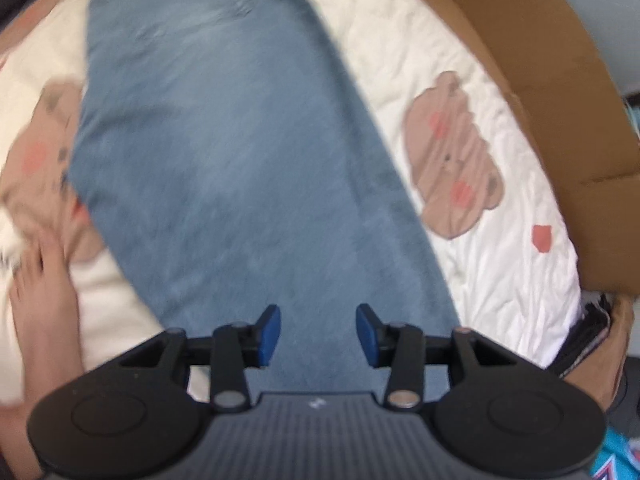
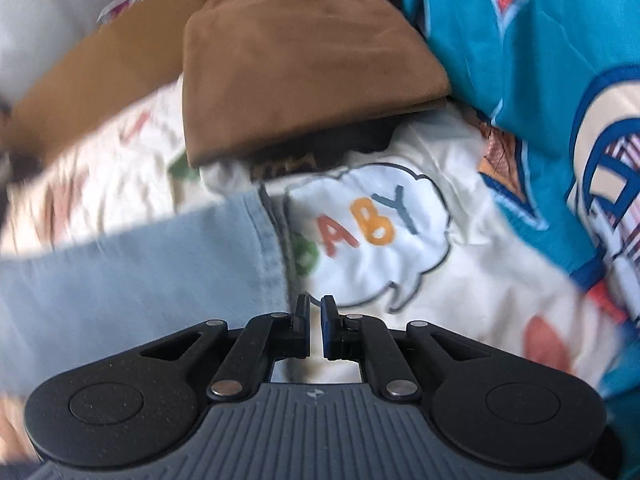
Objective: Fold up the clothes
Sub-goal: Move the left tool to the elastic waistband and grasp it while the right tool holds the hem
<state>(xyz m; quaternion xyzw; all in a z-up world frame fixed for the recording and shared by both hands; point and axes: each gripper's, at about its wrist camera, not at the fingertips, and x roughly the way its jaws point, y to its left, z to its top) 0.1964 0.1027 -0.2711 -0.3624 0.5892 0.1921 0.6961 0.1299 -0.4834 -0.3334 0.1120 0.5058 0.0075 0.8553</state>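
A pair of blue jeans (image 1: 240, 152) lies stretched out on a cream bedsheet (image 1: 472, 264) printed with bears. My left gripper (image 1: 318, 334) hovers over the near end of the jeans, jaws open and empty. In the right wrist view the hem of a light blue jeans leg (image 2: 160, 264) lies on the sheet (image 2: 460, 300) beside a "BABY" speech-bubble print (image 2: 368, 232). My right gripper (image 2: 316, 326) sits just right of that hem, jaws nearly closed with a thin gap and nothing between them.
A folded brown garment (image 2: 304, 64) rests on dark folded clothes beyond the hem. A teal patterned quilt (image 2: 540, 80) fills the right side. A cardboard box (image 1: 552, 92) borders the bed on the right. A bare foot (image 1: 40, 292) rests at the left.
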